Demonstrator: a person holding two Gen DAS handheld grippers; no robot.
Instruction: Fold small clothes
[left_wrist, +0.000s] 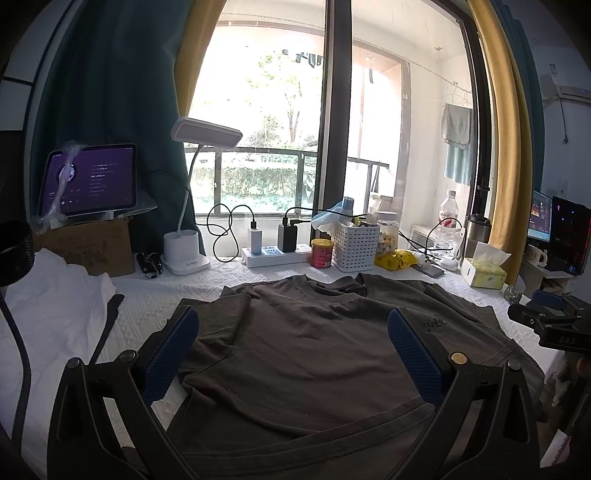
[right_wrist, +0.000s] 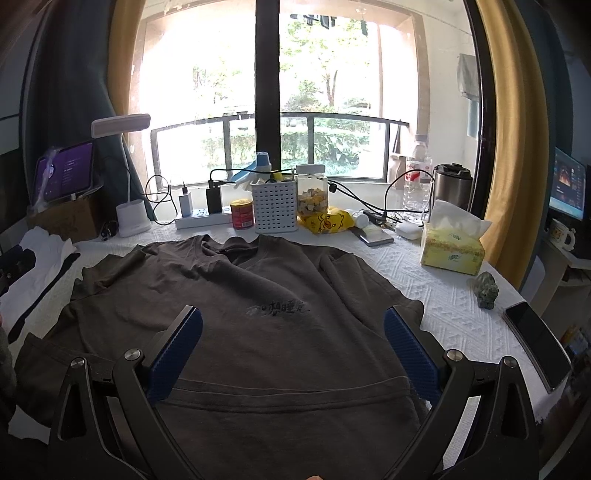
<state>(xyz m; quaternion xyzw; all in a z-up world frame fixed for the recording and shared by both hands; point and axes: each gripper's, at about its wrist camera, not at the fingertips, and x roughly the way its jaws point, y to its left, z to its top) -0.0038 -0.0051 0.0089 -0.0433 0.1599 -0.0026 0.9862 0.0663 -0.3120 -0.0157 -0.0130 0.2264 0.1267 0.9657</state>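
Note:
A dark brown T-shirt (left_wrist: 295, 354) lies spread flat on the white textured table cover, collar toward the window, small black print on its chest (right_wrist: 280, 309). It also shows in the right wrist view (right_wrist: 258, 332). My left gripper (left_wrist: 293, 325) is open and empty, hovering above the shirt's lower left part. My right gripper (right_wrist: 293, 325) is open and empty above the shirt's lower middle, near the hem. The right gripper also shows at the right edge of the left wrist view (left_wrist: 550, 314).
White clothes (left_wrist: 51, 317) lie at the left. Along the window stand a lamp (left_wrist: 184, 254), power strip (left_wrist: 273, 254), red can (right_wrist: 242, 213), white basket (right_wrist: 275, 210), jar, bottles. A tissue box (right_wrist: 452, 247), a figurine (right_wrist: 487, 290) and a phone (right_wrist: 535, 343) lie to the right.

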